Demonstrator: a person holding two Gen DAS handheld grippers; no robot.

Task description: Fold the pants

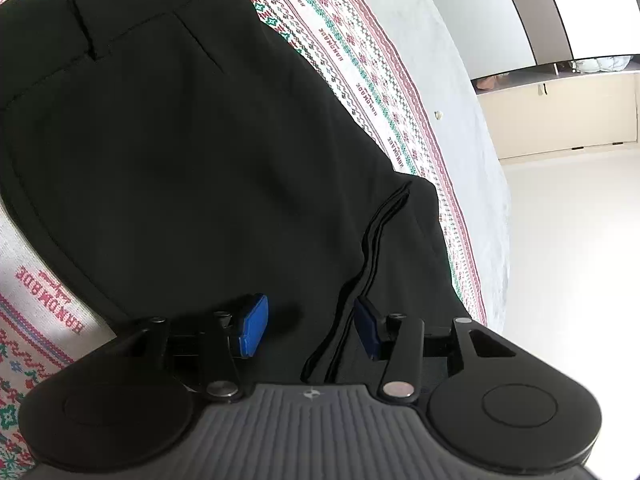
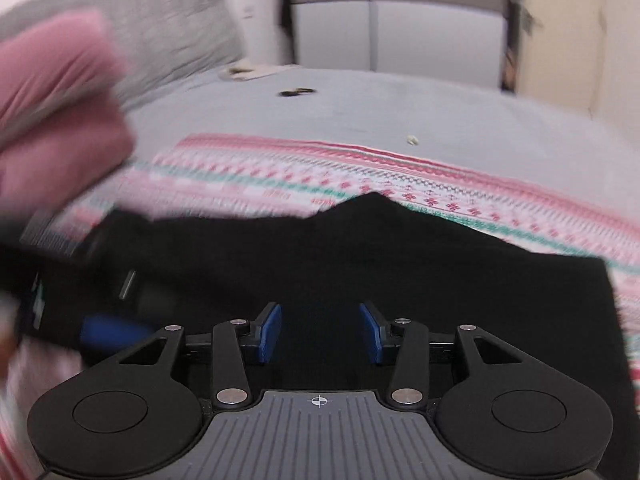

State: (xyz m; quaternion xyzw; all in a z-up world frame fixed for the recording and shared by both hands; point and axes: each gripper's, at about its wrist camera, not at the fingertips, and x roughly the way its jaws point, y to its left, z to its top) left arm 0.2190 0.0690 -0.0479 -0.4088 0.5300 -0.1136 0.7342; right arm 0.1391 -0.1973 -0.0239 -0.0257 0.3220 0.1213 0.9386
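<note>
The black pants [image 1: 180, 152] lie spread on a patterned cloth [image 1: 360, 64] over the grey bed [image 2: 400, 104], filling the left and centre of the left wrist view. The left tongs [image 1: 310, 330] stand parted at lower centre, pads clear of the fabric, a folded edge running up between them. The right tongs [image 2: 320, 332] gape over the pants, gripping nothing. A pink sleeve [image 2: 56, 112] blurs at upper left.
</note>
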